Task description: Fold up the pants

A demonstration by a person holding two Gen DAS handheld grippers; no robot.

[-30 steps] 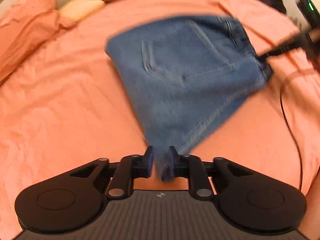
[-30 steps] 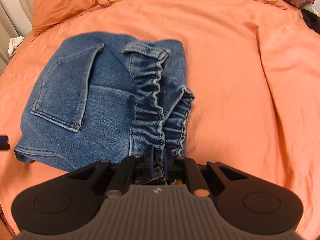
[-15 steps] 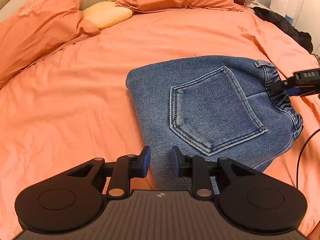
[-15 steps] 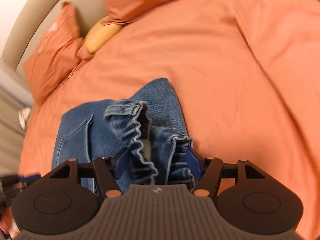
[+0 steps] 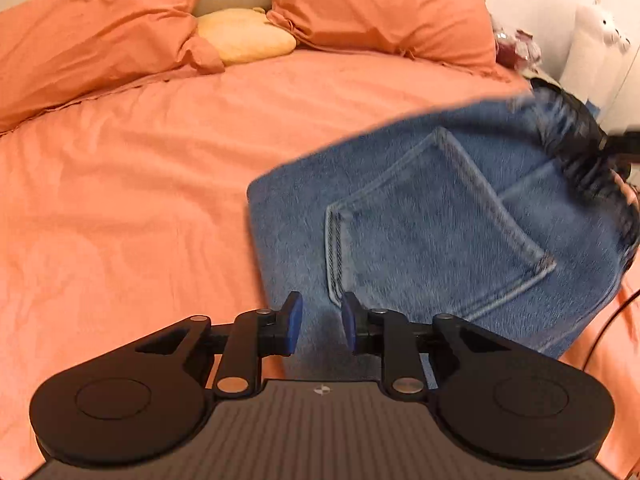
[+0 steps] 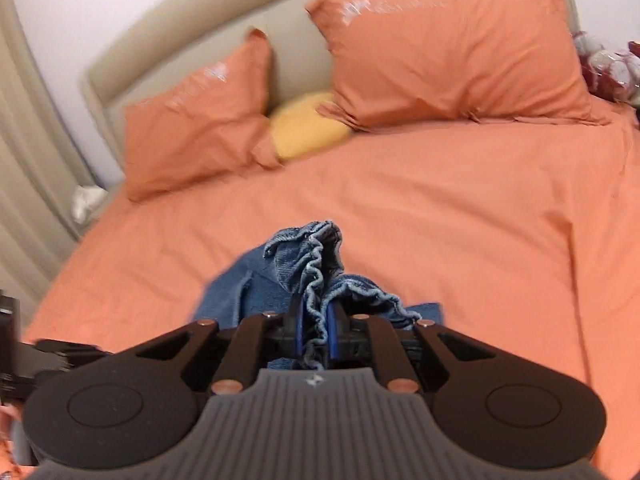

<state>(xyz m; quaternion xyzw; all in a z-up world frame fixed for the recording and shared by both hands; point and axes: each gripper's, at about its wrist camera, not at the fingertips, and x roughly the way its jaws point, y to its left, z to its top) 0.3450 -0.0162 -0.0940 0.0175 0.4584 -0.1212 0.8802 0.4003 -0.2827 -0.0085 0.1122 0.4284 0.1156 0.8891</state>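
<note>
The folded blue denim pants [image 5: 432, 232] lie back-pocket up on the orange bed sheet [image 5: 120, 208], blurred by motion. My left gripper [image 5: 319, 322] is open just above the pants' near edge, with fabric showing between the blue pads but not pinched. My right gripper [image 6: 314, 330] is shut on the gathered elastic waistband [image 6: 316, 276] and holds it raised off the bed. In the left wrist view the right gripper [image 5: 616, 148] shows at the pants' right end.
Two orange pillows [image 5: 100, 36] [image 5: 384, 8] and a yellow cushion [image 5: 244, 36] lie at the beige headboard [image 6: 200, 48]. Dark clothes and a white plush [image 5: 596, 36] are at the right bedside. A black cable [image 5: 608, 320] trails at the right.
My left gripper let go of the pants' corner and stays open. My right gripper opened, then shut again on the waistband and lifted it; both views tilted up toward the headboard.
</note>
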